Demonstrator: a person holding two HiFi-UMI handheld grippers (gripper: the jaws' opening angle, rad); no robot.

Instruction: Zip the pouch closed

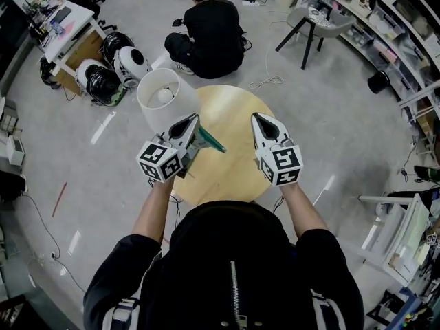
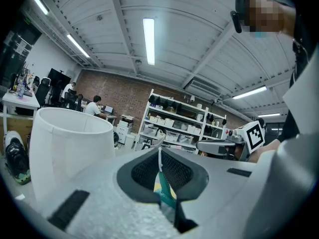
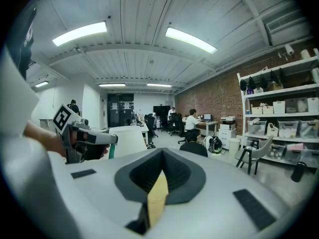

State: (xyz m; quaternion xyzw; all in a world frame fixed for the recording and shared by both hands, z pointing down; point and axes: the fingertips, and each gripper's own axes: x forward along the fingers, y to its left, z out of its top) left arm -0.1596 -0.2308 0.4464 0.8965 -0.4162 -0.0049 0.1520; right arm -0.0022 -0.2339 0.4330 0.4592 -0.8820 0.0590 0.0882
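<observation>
- Between the clenched jaws of the left hand-held gripper (image 1: 193, 121) sits the teal pouch (image 1: 211, 141), held over the round desk (image 1: 230, 174).
- It looks light, thin and floppy; best to pin the fabric near the zip's end and pull the slider.
- Well apart, the right hand-held gripper (image 1: 256, 118) is clenched on nothing.
- Zip, slider and most of the pouch stay hidden; a white shade (image 1: 159, 102) stands beside.
</observation>
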